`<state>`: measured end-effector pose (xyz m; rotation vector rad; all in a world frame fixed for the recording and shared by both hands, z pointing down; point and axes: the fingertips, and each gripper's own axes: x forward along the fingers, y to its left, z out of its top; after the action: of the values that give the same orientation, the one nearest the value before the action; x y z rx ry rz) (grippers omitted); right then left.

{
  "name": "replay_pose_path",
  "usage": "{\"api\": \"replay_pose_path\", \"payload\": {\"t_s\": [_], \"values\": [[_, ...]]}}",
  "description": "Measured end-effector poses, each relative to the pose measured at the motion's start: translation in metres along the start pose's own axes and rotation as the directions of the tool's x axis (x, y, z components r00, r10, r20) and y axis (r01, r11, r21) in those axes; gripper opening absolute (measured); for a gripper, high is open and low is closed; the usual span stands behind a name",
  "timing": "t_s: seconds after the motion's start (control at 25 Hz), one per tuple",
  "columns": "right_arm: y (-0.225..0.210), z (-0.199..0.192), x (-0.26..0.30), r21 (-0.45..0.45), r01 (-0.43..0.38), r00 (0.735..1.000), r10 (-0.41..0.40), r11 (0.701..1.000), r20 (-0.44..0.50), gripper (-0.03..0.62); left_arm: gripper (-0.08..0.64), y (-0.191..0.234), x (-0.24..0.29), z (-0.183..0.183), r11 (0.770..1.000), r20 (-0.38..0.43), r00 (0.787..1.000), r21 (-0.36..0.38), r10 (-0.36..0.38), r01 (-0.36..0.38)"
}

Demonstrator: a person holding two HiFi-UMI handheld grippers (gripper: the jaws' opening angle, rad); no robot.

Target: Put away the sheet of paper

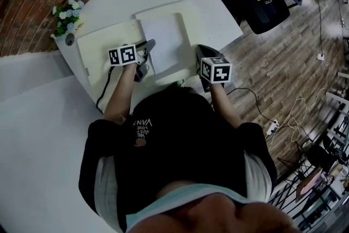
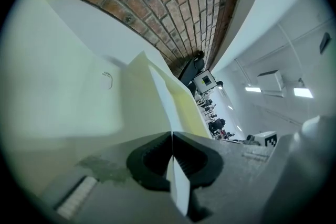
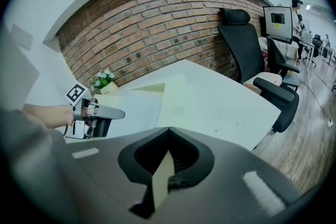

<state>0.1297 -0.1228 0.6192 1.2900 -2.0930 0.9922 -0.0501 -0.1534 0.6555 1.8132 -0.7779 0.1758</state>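
The white rectangular sheet of paper (image 1: 166,35) lies on the right leaf of the open cream card folder (image 1: 106,52) on the white surface (image 1: 212,13). In the head view its long axis runs roughly 12 to 6 o'clock. The left gripper (image 1: 148,45) has its jaws clenched on the sheet's 9 o'clock edge. The right gripper (image 1: 200,52) has its jaws clamped on a thin cream edge, apparently the folder leaf's 5 o'clock corner. The left hand probably steers the sheet next.
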Motion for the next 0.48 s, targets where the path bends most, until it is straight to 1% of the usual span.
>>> {"api": "replay_pose_path", "payload": {"t_s": [0.28, 0.48], "values": [[0.001, 0.0, 0.0, 0.0, -0.004, 1.0, 0.004, 1.0, -0.001, -0.002, 0.0, -0.003, 0.007, 0.0, 1.0, -0.008, 1.0, -0.007, -0.008, 0.008], [0.001, 0.0, 0.001, -0.003, -0.002, 1.0, 0.002, 1.0, -0.005, -0.002, 0.0, -0.005, 0.012, -0.001, 1.0, -0.037, 0.999, 0.012, 0.006, -0.006]]}}
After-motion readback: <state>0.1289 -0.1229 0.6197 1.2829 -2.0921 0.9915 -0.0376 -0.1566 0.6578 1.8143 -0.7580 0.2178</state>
